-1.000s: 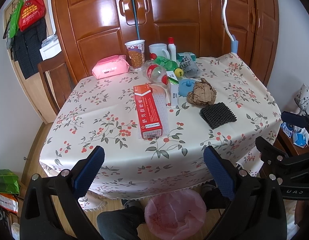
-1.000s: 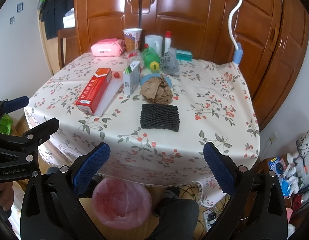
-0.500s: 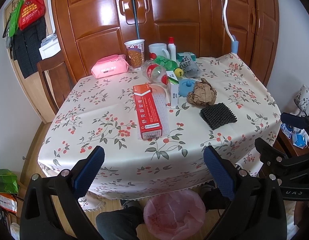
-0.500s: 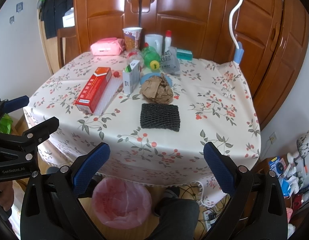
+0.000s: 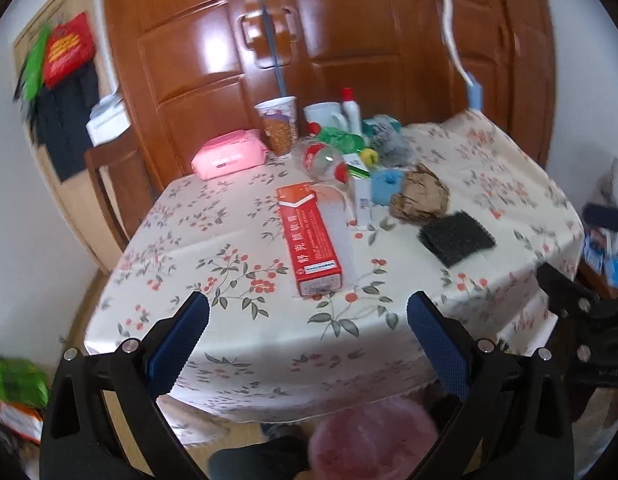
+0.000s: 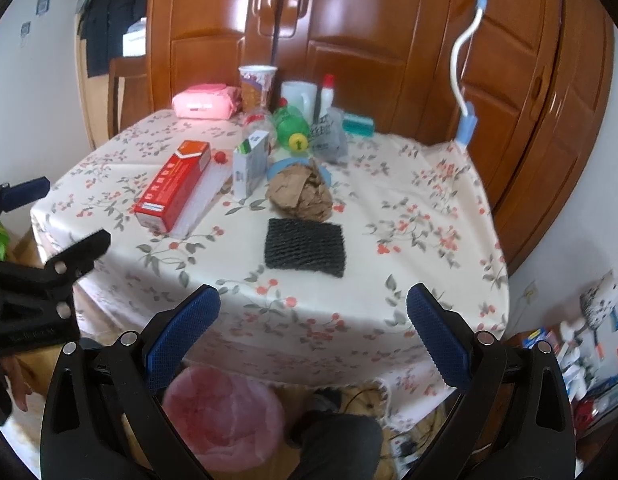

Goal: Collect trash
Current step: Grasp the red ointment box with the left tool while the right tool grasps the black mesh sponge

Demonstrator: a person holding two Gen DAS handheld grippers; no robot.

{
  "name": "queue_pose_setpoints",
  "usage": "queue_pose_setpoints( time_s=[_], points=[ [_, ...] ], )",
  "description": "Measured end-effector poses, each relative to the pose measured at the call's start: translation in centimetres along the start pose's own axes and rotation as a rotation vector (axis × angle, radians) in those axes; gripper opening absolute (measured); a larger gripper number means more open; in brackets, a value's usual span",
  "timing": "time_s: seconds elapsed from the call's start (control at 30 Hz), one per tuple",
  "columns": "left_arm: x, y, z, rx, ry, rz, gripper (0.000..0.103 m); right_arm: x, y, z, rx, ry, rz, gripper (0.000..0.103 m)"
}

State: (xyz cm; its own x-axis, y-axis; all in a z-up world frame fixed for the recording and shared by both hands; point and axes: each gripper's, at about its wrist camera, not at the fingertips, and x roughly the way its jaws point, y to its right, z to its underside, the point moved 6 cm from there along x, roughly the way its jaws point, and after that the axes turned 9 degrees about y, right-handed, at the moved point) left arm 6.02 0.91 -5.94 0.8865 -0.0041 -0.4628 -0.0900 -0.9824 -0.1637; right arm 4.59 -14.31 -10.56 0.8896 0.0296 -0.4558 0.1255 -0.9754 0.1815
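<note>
A floral-cloth table [image 5: 229,248] [image 6: 429,208] carries a red box [image 5: 309,236] [image 6: 175,184], a crumpled brown paper ball [image 5: 421,194] [image 6: 301,192], a black foam net pad [image 5: 455,236] [image 6: 305,248], a white carton [image 6: 251,160], and clear [image 5: 319,158] and green [image 6: 289,126] plastic bottles. A bin with a pink bag [image 5: 369,436] [image 6: 225,416] stands on the floor below the table's near edge. My left gripper [image 5: 307,344] and right gripper [image 6: 313,332] are both open and empty, held at the near table edge, above the bin.
A pink wipes pack [image 5: 229,154], a paper cup [image 5: 277,124], a white mug [image 5: 323,118] and a white bottle [image 5: 351,110] stand at the table's back. Wooden wardrobe doors [image 5: 309,40] rise behind. A chair [image 5: 109,184] stands at the left. Clutter [image 6: 581,352] lies on the right.
Both grippers have moved forward toward the table, so the table and its things look larger. Both stay open and empty.
</note>
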Motion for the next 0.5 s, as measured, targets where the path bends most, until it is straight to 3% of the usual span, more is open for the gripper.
queue_pose_setpoints(
  time_s=[0.13,0.2,0.23,0.3,0.33,0.5],
  points=[
    [1.4,-0.7,0.6,0.026,-0.02,-0.044,0.098,1.3,0.2,0.6,0.029,-0.034,-0.06,0.097],
    [2.7,-0.6,0.9,0.115,-0.065,-0.075,0.098,2.0,0.4,0.9,0.056,-0.04,-0.089,0.097],
    [2.9,-0.4,1.0,0.114,-0.068,-0.047,0.098,2.4,0.6,1.0,0.072,-0.042,-0.086,0.097],
    [4.0,-0.8,0.9,0.029,-0.09,0.052,0.098,3.6,1.2,1.2,0.101,-0.048,-0.074,0.097],
    [4.5,-1.1,0.8,-0.003,-0.093,0.063,0.098,4.0,1.4,1.2,0.103,-0.045,-0.063,0.097],
    [7.9,-2.0,-1.1,-0.046,-0.06,0.008,0.098,6.2,1.9,1.0,0.106,-0.039,-0.047,0.097]
  ],
)
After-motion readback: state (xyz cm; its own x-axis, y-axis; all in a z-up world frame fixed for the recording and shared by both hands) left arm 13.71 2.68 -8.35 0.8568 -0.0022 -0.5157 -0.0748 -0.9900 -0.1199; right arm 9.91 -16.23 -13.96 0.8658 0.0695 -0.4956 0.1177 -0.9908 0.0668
